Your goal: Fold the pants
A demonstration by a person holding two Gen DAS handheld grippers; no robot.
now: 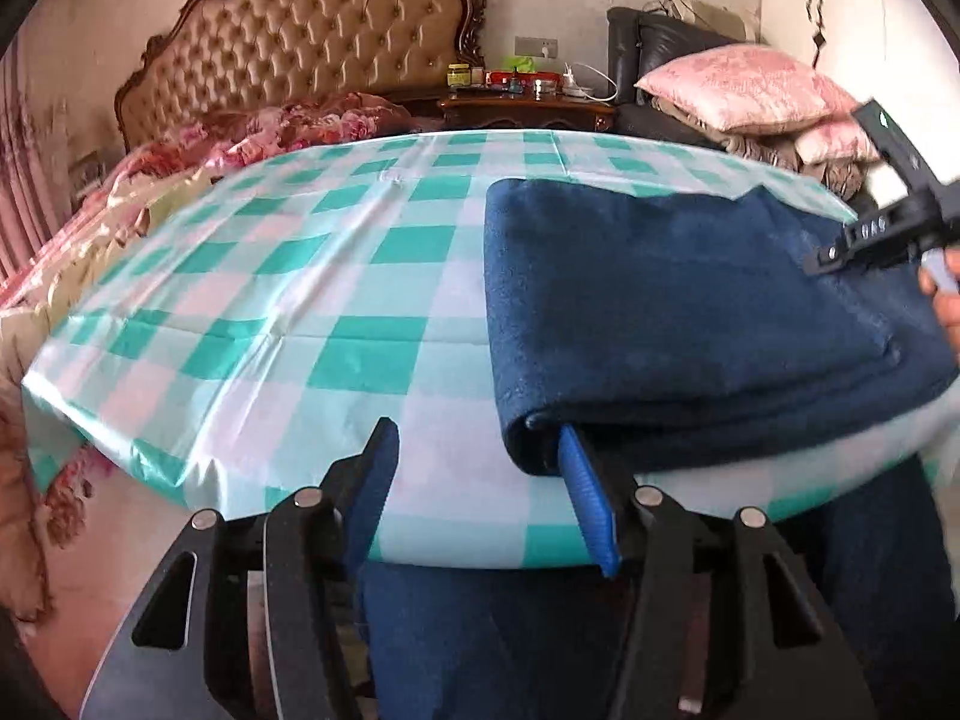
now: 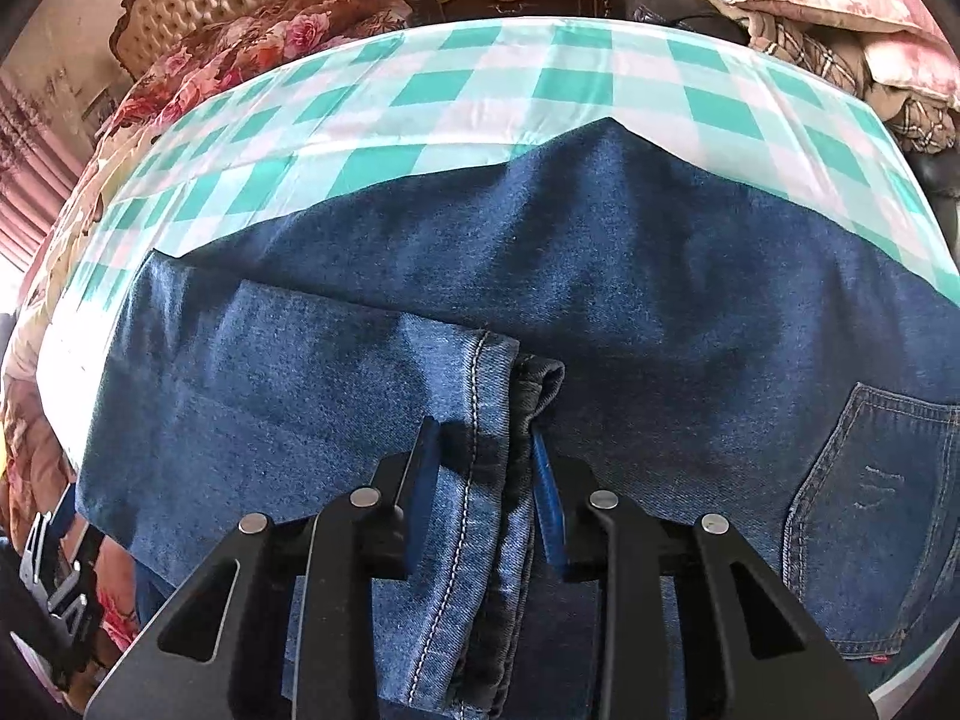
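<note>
Lying folded on the green-and-white checked surface (image 1: 336,300), dark blue denim pants (image 2: 600,276). Right tongs (image 2: 489,468) grip the stitched leg hems (image 2: 480,396); left tongs (image 1: 480,450) stand open, empty.

You see dark blue denim pants (image 2: 600,276), pale stitching on hems; bench cloth (image 1: 336,276) checked teal, white; your fingers (image 1: 591,504) blue-padded, black frames; headboard (image 1: 294,42) tan, tufted; pillow (image 1: 744,87) pink.

L cam low at table edge; R cam steep over jeans (image 2: 540,276); both share checked tablecloth (image 1: 360,300).
</note>
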